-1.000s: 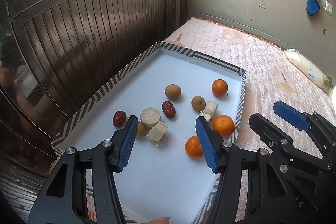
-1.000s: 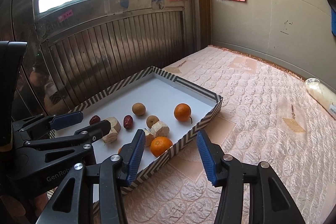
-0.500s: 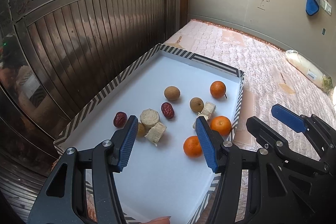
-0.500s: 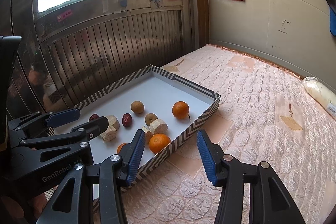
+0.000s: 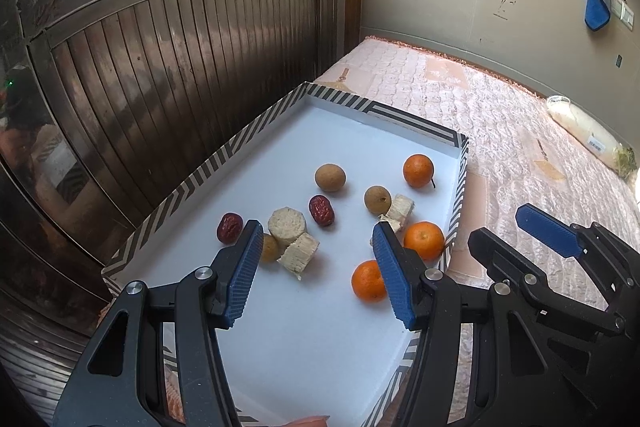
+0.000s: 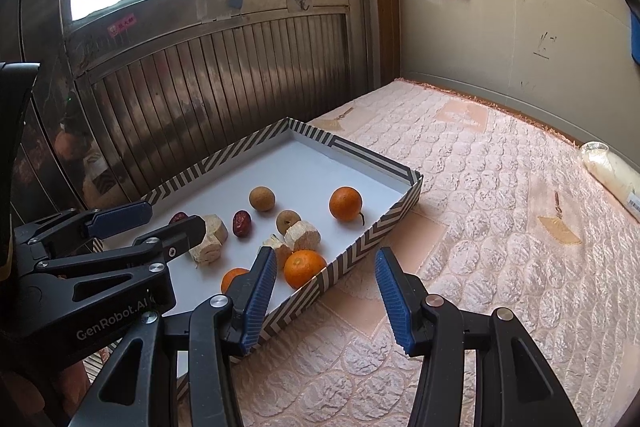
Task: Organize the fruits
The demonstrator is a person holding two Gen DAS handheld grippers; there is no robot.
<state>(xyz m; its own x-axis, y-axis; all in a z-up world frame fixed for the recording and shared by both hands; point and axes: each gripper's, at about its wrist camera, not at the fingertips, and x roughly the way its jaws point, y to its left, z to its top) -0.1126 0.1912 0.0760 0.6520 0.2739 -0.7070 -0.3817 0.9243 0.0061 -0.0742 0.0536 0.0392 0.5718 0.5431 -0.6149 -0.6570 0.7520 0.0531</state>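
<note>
Left wrist view: the left gripper (image 5: 316,263) hangs above the near half of the tray (image 5: 256,131), jaws wide apart and holding nothing, so it is placed to come down on any of the fruit below. The fruit lies loose and mixed on the white floor: three oranges (image 5: 424,239) toward the right wall, two dates (image 5: 321,210), brown longans (image 5: 330,177) and pale cane chunks (image 5: 287,225) scattered among them, with no kind gathered in one group. The right gripper (image 5: 520,231) shows at the right, over the mattress (image 5: 500,131).

Right wrist view: the right gripper (image 6: 326,279) straddles the tray's (image 6: 360,243) near wall, jaws likewise wide and empty, just off the nearest orange (image 6: 304,268), probably its easiest reach. The left gripper (image 6: 144,223) hovers over the dates' side.
</note>
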